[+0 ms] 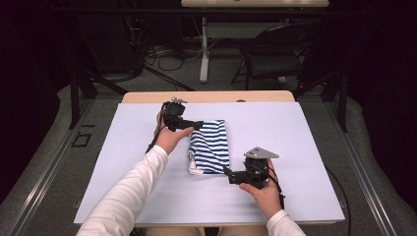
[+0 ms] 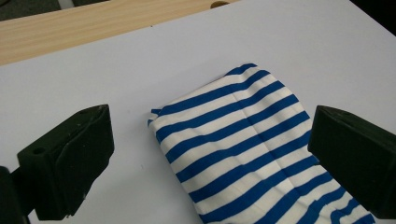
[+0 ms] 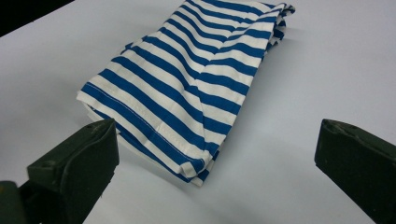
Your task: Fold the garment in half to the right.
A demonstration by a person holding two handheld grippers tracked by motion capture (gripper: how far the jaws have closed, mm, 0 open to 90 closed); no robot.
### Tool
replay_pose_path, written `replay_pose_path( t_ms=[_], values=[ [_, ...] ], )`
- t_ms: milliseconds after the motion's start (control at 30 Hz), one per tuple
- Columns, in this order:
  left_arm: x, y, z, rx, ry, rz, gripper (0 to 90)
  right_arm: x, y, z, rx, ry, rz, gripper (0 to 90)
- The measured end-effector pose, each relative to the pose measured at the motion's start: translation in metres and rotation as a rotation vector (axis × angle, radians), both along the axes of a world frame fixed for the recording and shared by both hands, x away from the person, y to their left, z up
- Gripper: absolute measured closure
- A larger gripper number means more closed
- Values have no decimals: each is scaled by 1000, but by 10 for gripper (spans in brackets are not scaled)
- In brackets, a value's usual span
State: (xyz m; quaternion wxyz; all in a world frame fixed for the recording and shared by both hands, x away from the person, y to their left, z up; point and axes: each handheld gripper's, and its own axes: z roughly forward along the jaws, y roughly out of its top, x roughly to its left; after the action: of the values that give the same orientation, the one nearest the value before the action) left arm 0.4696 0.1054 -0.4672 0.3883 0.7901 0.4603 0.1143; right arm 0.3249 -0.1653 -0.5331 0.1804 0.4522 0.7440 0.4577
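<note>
The jaws of the 2 grippers are spread wide, nothing held, the left gripper (image 1: 196,125) at the far end and the right gripper (image 1: 227,173) at the near corner of the folded blue-and-white striped shirt (image 1: 210,146), laid mid-table (image 1: 295,147), its inner folds hidden.

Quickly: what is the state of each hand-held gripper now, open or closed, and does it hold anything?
Left hand-held gripper: open, holding nothing, jaws apart over the striped cloth.
Right hand-held gripper: open, holding nothing, near the cloth's hem.

Overhead light is falling evenly on the pale table (image 1: 295,147); the room behind is sinking into darkness, close-ups slightly soft.
</note>
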Motion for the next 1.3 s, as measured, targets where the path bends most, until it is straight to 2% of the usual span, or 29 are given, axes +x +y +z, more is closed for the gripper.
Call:
replay_pose_path(
  t_ms=[67,200,367,533,667,800,933,1133,1233,1300],
  values=[
    [-4,2,1,-10,4,-7,5,0,1,2,-5,-10,6,0],
    [-14,10,3,-31,-14,-18,5,-1,3,5,-9,-17,15,0],
    [-27,21,4,-60,-36,-22,5,-1,5,6,-6,-4,28,0],
    [-41,33,3,-48,-42,-33,5,2,4,9,-2,6,30,0],
    [-51,43,1,-69,-48,-25,5,2,0,10,-13,11,38,0],
    [-62,53,-1,-57,-47,-26,5,1,-4,10,-20,7,39,0],
    [-73,62,-1,-62,-53,-18,5,0,-8,12,-2,20,45,0],
    [-89,74,0,-81,-65,-21,5,-4,-17,17,2,6,37,0],
    [-98,79,1,-70,-71,-30,5,-7,-23,18,-4,-8,30,0],
    [-104,83,0,-79,-66,-31,5,-9,-27,18,-10,-13,25,0]
  ],
)
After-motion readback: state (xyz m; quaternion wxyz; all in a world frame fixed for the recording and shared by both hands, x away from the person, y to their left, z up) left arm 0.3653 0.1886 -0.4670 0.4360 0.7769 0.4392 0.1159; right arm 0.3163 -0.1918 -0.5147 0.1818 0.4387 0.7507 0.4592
